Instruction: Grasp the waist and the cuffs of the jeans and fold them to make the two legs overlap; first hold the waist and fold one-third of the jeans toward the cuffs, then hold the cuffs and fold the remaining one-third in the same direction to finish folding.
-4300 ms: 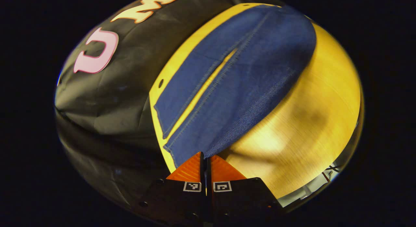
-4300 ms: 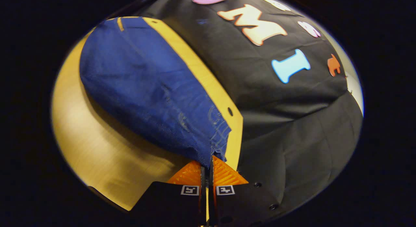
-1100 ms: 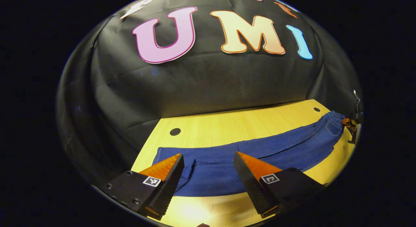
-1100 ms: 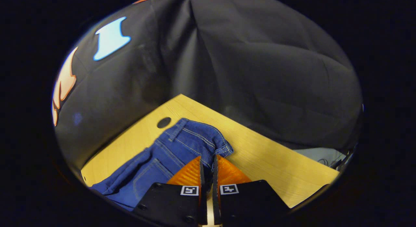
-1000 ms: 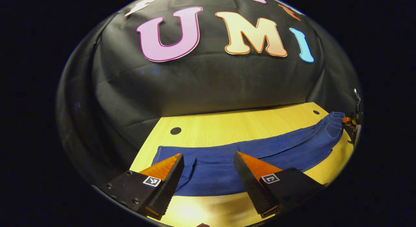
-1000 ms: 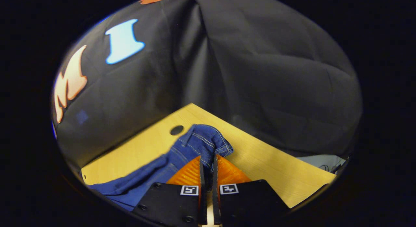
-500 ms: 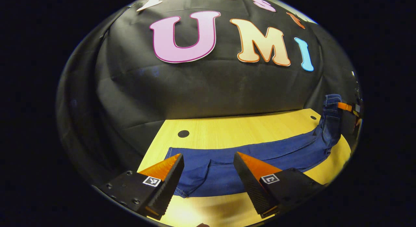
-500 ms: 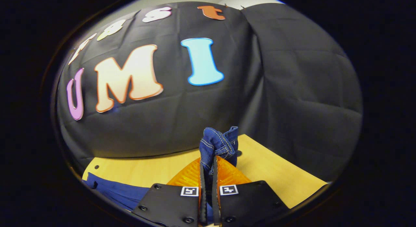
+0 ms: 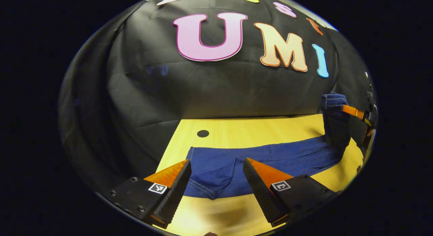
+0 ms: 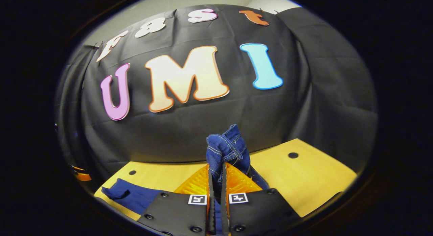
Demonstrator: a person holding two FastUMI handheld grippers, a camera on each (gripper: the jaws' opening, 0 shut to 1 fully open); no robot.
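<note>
Blue jeans (image 9: 270,155) lie along the yellow table (image 9: 257,131) with the legs overlapped. The cuff end (image 9: 206,175) sits just beyond my left gripper (image 9: 216,161), which hovers open above it, holding nothing. In the left gripper view the waist (image 9: 333,114) stands lifted off the table at the far right, pinched by my right gripper (image 9: 353,111). In the right gripper view my right gripper (image 10: 216,168) is shut on the bunched waist (image 10: 226,148), held up in the air. The cuff end (image 10: 125,192) lies at the lower left of that view.
The black cloth wall rises right behind the table's far edge. The tabletop has small round holes (image 9: 203,133) (image 10: 293,155). Bare wood (image 10: 304,182) lies to the right of the raised waist. The table's near edge runs just under my left gripper.
The left gripper, shut on the cuffs 4.3 s ago, is open. In the last second the right gripper lifted the waist off the table and swung round to face the wall; the cuff end shifted slightly.
</note>
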